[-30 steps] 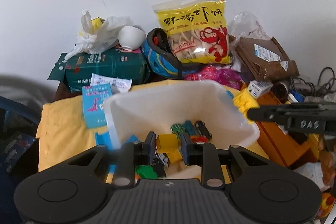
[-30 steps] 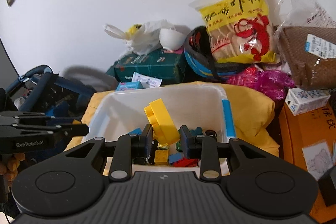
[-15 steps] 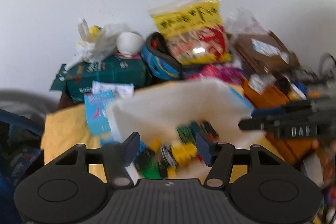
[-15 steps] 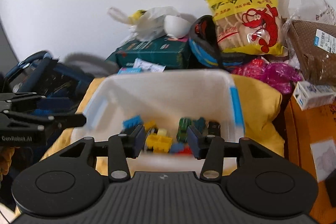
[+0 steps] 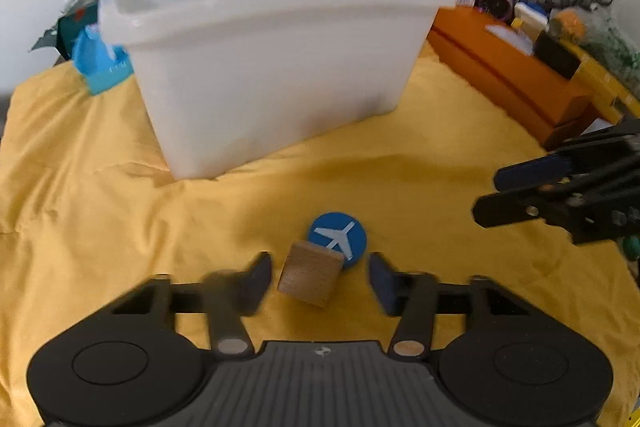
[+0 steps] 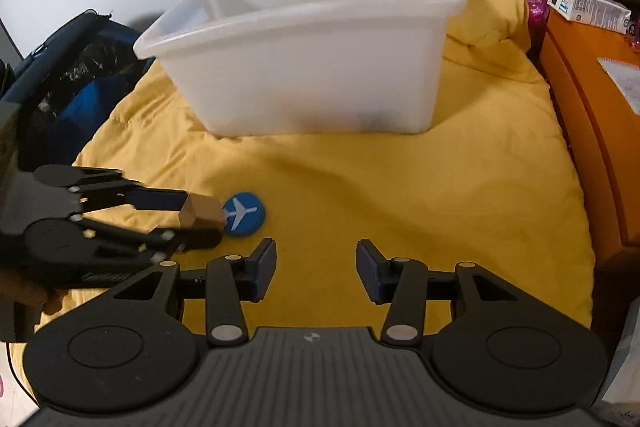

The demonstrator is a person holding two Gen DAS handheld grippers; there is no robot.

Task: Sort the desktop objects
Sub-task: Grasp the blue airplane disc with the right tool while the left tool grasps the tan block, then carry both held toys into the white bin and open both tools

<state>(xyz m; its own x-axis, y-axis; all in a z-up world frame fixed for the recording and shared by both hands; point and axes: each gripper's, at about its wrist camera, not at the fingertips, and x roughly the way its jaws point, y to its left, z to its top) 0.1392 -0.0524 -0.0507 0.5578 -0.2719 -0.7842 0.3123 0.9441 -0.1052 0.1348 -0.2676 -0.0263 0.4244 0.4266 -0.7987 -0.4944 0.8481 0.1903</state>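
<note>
Straddling a wooden block point(image 5: 310, 279), the left claw point(image 5: 318, 277) has its jaws spread wide, gaps showing on both sides of the block, so nothing is gripped. The block rests on the yellow cloth point(image 5: 120, 227), touching a blue round airplane token point(image 5: 338, 239) at its 1 o'clock. A translucent white plastic bin point(image 5: 272, 67) stands further off at 12 o'clock. The right claw point(image 6: 316, 273) hovers wide open and empty over bare cloth, with the block and token at its 10 o'clock. An orange box point(image 6: 592, 115) lies at 2 o'clock.
</note>
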